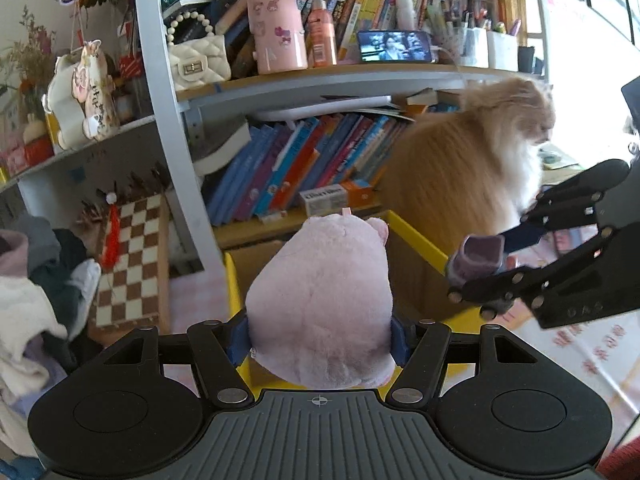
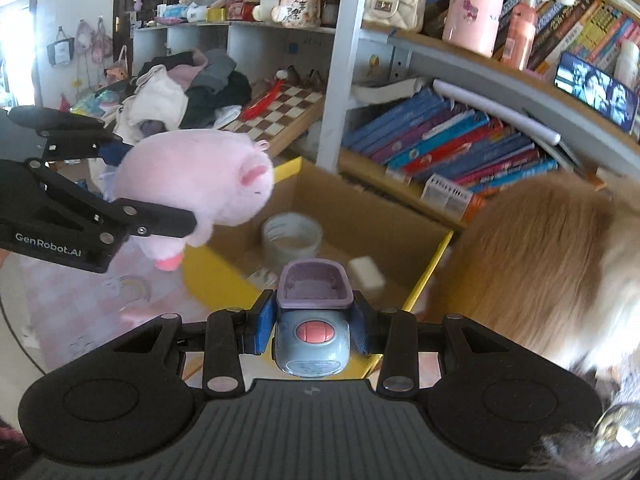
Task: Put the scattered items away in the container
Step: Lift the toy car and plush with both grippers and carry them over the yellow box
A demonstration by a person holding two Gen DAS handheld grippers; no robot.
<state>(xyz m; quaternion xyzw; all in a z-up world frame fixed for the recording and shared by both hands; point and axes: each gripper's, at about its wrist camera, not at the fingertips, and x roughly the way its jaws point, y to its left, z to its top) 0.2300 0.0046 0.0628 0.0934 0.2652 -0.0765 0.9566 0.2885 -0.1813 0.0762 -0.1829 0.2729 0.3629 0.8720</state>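
Left gripper (image 1: 320, 340) pinches pink plush pig (image 1: 320, 300), right gripper (image 2: 312, 330) pinches toy car (image 2: 312, 320), both above cardboard box (image 2: 360, 208). Risk: long-haired cat (image 2: 540, 248) beside box could bump either drop.

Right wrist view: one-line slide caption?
Right gripper holds a grey-and-purple toy, left gripper a pink plush, over the cardboard box; fluffy cat alongside.
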